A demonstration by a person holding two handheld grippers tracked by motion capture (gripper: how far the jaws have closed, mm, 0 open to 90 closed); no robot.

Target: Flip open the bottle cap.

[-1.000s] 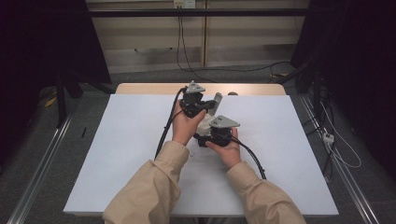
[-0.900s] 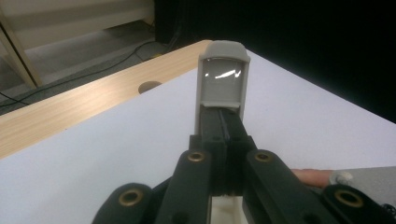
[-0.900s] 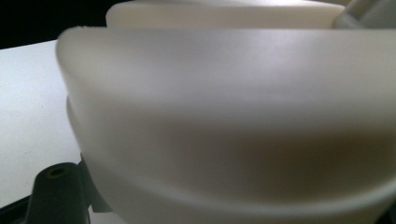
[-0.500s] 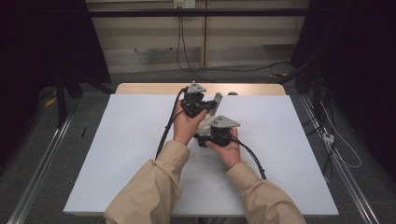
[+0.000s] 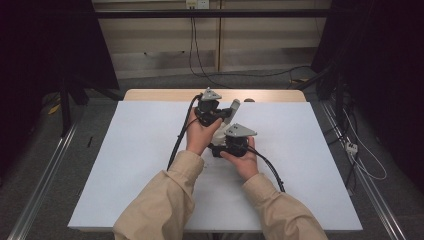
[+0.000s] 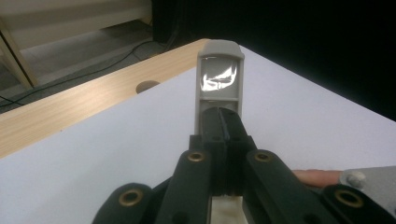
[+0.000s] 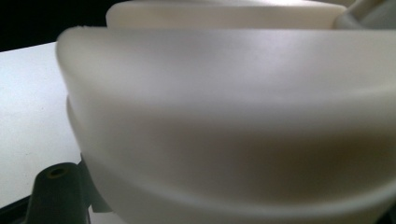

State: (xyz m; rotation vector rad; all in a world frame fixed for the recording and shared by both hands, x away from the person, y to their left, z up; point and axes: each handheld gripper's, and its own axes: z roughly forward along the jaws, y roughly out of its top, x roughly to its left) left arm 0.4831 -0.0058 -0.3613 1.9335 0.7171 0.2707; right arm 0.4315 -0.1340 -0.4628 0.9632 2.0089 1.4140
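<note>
Both your tools clamp one pale plastic object mid-desk.
Your left tool [image 6: 219, 140] pinches its grey handle [image 6: 218, 79]; your right tool [image 5: 220, 150] grips its cream body [image 7: 233, 116]. Uneven pulling could twist it loose.

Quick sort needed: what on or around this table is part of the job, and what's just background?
In the job:
- grey-handled tool, clamped in the left gripper
- cream plastic piece, close against the right gripper

Just lying about:
- white table mat, the work surface
- wooden table edge
- floor cables beyond the table
</note>
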